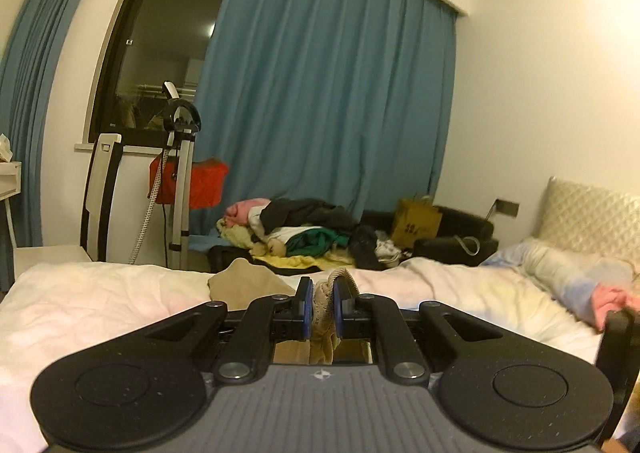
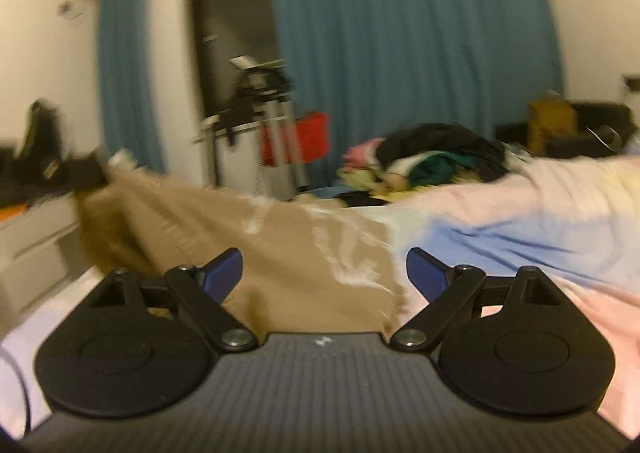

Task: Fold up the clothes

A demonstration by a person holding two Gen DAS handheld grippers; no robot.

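Garment: we are seeing the tan garment (image 2: 304, 237) lying spread across the bed (image 2: 540, 205).
Left gripper (image 1: 323, 293): we are pinching its bunched edge.
Right gripper (image 2: 324, 273): we are holding it spread wide above the cloth.

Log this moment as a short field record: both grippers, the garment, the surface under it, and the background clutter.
left gripper: shut on a bunched edge of the tan fabric garment, lifted off the bed
right gripper: open, blue pads wide apart, hovering over the tan garment
garment state: partly spread, one end raised at left in the right wrist view; blurred
surface: bed with pale pastel quilt
background: heap of mixed clothes before teal-blue curtains
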